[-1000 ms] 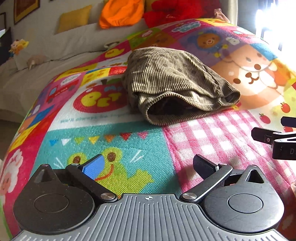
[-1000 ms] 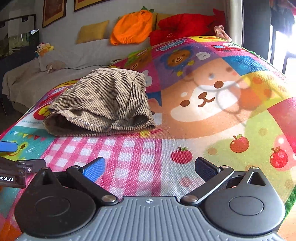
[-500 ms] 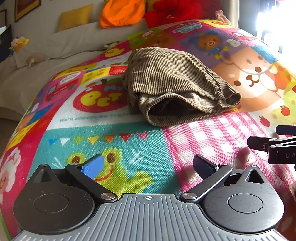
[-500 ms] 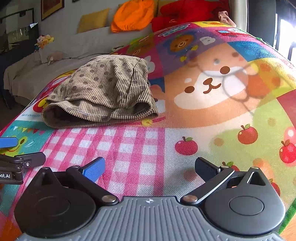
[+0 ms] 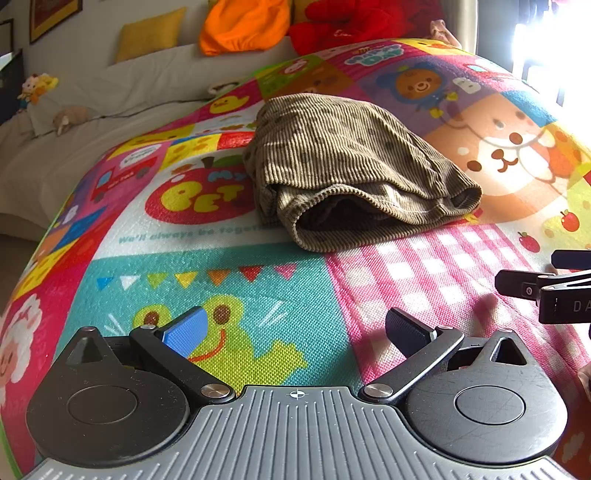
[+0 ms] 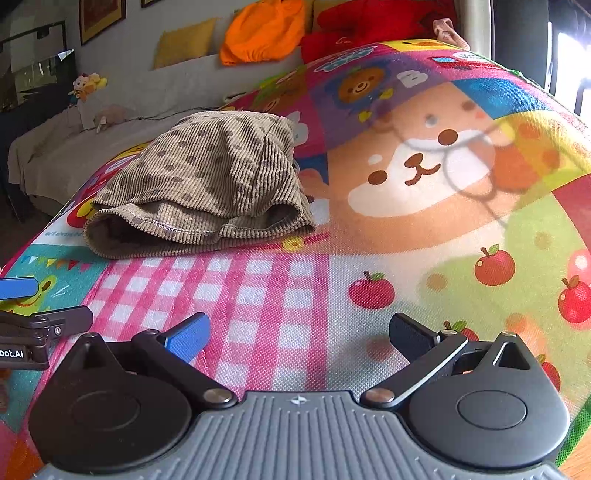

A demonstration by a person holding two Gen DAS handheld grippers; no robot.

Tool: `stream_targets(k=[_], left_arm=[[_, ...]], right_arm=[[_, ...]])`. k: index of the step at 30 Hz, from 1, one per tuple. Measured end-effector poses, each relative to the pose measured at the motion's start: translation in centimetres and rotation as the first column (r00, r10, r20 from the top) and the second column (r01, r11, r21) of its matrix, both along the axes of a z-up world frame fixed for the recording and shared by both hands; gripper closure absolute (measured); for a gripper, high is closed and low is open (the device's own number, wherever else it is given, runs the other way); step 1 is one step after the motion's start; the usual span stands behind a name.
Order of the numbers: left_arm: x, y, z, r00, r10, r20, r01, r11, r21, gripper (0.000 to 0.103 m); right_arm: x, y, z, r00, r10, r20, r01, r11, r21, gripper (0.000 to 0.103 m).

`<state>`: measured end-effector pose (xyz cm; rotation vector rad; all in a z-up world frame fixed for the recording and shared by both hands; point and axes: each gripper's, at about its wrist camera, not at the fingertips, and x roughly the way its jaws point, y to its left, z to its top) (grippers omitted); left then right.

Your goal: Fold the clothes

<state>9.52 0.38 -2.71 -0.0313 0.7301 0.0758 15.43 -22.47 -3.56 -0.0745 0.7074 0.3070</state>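
Observation:
A brown dotted corduroy garment [image 5: 354, 173] lies folded into a compact bundle on the colourful play mat [image 5: 229, 295], its open hem facing me. It also shows in the right wrist view [image 6: 207, 181], ahead and to the left. My left gripper [image 5: 295, 328] is open and empty, low over the mat, a short way in front of the garment. My right gripper [image 6: 299, 332] is open and empty over the pink checked patch. Each gripper shows at the edge of the other's view, the right one [image 5: 546, 284] and the left one [image 6: 33, 310].
A grey sofa [image 5: 110, 110] with yellow, orange [image 5: 243, 26] and red cushions stands behind the mat. Small plush toys [image 6: 88, 85] sit at its left. Bright window light comes from the right. The mat's edge drops to the floor at the left.
Both grippers have moved slightly forward toward the garment and stayed open. The garment has not moved.

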Motion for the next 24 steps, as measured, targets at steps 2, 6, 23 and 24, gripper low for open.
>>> stream_targets(k=[2, 6, 23, 24], left_arm=[[0.01, 0.02, -0.01, 1.0, 0.0, 0.0, 0.0, 1.0, -0.001, 0.0], [0.01, 0.09, -0.02, 1.0, -0.001, 0.0, 0.001, 1.0, -0.002, 0.0], [0.06, 0.1, -0.05, 1.0, -0.001, 0.003, 0.001, 1.0, -0.004, 0.0], [0.06, 0.09, -0.05, 1.0, -0.001, 0.003, 0.001, 1.0, -0.004, 0.0]], right_arm=[[0.0, 0.0, -0.01, 1.0, 0.0, 0.0, 0.0, 1.0, 0.001, 0.0], [0.0, -0.01, 0.0, 1.0, -0.003, 0.001, 0.003, 1.0, 0.002, 0.0], [0.09, -0.22, 0.03, 1.0, -0.011, -0.007, 0.011, 1.0, 0.016, 0.0], [0.12, -0.21, 0.03, 1.0, -0.009, -0.008, 0.009, 1.0, 0.017, 0.0]])
